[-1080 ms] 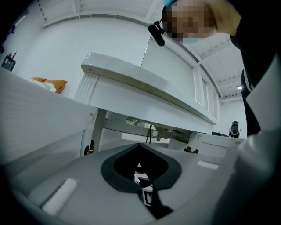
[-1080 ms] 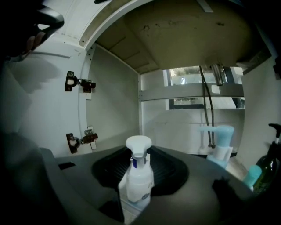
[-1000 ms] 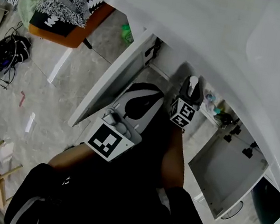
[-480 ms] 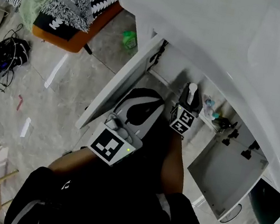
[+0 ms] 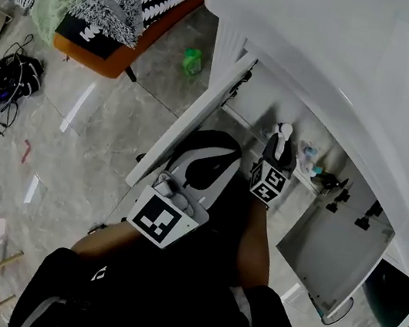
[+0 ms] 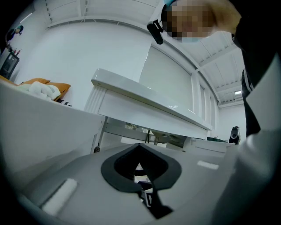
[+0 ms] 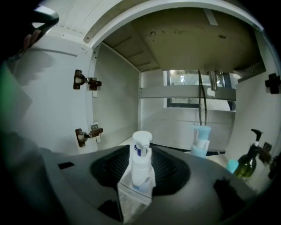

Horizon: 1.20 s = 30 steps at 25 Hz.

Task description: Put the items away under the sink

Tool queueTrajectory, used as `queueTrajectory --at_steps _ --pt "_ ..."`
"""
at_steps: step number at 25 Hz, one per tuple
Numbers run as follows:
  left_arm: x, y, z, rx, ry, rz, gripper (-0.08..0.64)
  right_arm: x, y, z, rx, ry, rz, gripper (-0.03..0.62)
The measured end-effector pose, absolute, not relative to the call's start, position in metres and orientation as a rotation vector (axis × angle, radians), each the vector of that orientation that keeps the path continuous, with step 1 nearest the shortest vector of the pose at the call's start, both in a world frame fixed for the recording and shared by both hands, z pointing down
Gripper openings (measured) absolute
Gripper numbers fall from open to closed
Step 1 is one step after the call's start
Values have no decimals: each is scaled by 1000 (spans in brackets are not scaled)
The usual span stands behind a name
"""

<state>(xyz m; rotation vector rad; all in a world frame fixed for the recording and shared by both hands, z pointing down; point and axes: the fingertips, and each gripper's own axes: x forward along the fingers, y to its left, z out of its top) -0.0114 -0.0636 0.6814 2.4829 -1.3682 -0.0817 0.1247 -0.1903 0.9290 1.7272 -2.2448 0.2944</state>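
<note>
Parking the spray bottle (image 7: 141, 163) near the cabinet (image 7: 115, 110) floor's front edge. My right tongs (image 7: 140, 186) have just opened wide around it, left tongs (image 6: 143, 195) look shut, empty. Nearly done, I reckon.

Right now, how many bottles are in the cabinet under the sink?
3: a spray bottle in front at centre, a blue bottle at the back, a pump bottle at right. More may be hidden.
</note>
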Motion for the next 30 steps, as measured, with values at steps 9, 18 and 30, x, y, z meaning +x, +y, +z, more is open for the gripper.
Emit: queueTrajectory --at_steps 9,18,30 --pt "-35 -37 662 2536 -1345 -182 6 127 -147 908 1771 -2217 396 120" --pt "-26 -4 653 2641 -1183 -204 6 114 -108 875 1840 -2246 499 15" --pt "19 -5 570 2590 -1076 -93 6 141 -65 774 1847 -2201 597 15"
